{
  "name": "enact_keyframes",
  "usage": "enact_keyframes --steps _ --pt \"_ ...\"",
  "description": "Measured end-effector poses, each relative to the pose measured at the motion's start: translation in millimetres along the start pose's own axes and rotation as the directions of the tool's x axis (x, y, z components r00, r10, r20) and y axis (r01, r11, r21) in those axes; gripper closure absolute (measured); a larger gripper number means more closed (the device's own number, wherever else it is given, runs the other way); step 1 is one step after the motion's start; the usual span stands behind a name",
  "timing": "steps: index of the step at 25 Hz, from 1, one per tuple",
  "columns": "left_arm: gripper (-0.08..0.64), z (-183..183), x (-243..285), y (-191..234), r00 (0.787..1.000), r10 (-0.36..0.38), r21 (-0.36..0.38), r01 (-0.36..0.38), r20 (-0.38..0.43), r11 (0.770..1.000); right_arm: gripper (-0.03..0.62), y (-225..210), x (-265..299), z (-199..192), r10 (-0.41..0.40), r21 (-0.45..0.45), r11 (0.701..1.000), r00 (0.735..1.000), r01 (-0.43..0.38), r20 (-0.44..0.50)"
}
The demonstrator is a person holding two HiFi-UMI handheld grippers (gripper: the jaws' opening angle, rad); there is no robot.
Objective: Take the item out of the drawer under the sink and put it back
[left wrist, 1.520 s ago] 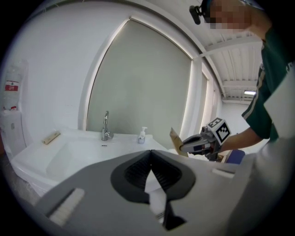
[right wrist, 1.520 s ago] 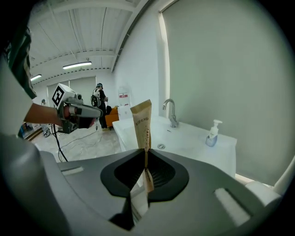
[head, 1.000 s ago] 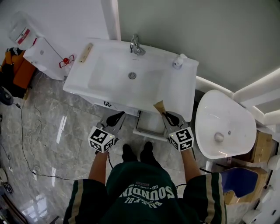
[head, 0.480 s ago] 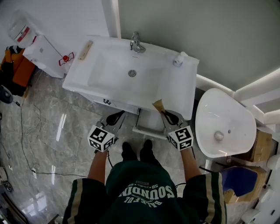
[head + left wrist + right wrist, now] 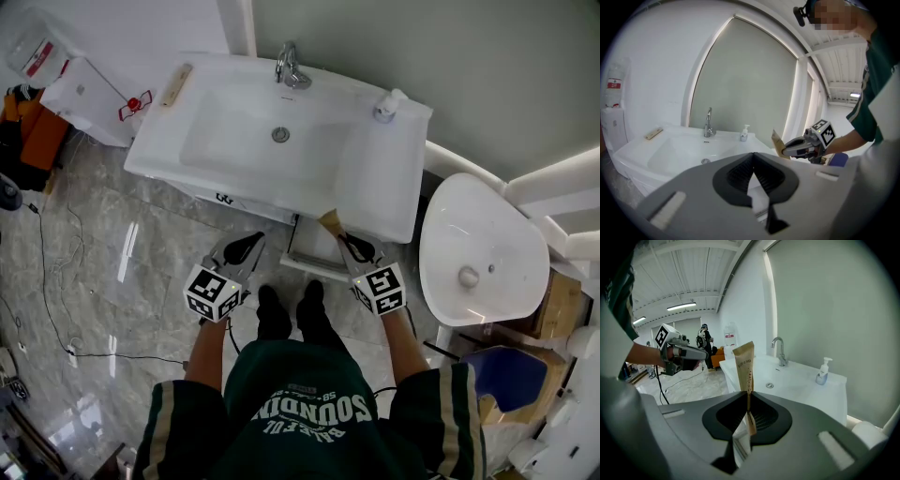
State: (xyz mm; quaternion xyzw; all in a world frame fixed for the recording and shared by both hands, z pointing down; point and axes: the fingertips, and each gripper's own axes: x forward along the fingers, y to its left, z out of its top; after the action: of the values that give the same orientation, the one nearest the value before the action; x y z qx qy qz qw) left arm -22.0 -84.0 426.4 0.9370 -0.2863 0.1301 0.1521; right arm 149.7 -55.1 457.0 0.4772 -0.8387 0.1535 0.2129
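Right hand-held gripper (image 5: 339,238) is pinched tight on the lower end of the brown paper sachet (image 5: 744,363), upright over the open drawer (image 5: 309,261) by the sink's (image 5: 234,159) front edge. Sachet looks light, thin, floppy, so grip flat faces mid-body. Left hand-held gripper (image 5: 249,244) closed, empty.

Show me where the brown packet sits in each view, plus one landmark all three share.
Head view: brown packet at the right gripper's tip, by the sink's front edge.
Left gripper view: right of centre, held by the right gripper.
Right gripper view: centre, upright, pinched in the jaws.
Shared landmark: the faucet.
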Motion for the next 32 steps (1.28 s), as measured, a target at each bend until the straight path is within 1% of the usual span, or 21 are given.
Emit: enact_keyframes --steps 10,18,24,28,32 --pt "0.511 -27.8 6.0 1.8 0.999 0.008 -0.046 -0.011 -0.045 0.999 0.565 8.3 22.5 -45.0 0.051 -0.031 0.998 0.993 -0.054 -0.105" --pt "0.511 -58.0 8.0 5.7 0.996 0.013 -0.082 -0.02 -0.085 0.996 0.565 15.7 52.3 -89.3 0.104 -0.033 0.993 0.975 -0.112 -0.196" --pt "0.511 -85.0 11.6 9.9 0.994 0.019 -0.097 -0.03 -0.109 0.995 0.565 22.8 80.5 -147.5 0.12 -0.113 0.98 0.941 -0.162 -0.315" --pt "0.511 -97.2 20.6 10.4 0.994 0.023 -0.109 -0.035 -0.109 0.993 0.565 21.2 99.2 -178.7 0.135 -0.126 0.973 0.916 -0.195 -0.378" --pt "0.511 -109.6 26.0 14.3 0.994 0.018 -0.123 -0.032 -0.11 0.992 0.565 18.0 120.7 -215.1 0.129 -0.149 0.965 0.882 -0.217 -0.454"
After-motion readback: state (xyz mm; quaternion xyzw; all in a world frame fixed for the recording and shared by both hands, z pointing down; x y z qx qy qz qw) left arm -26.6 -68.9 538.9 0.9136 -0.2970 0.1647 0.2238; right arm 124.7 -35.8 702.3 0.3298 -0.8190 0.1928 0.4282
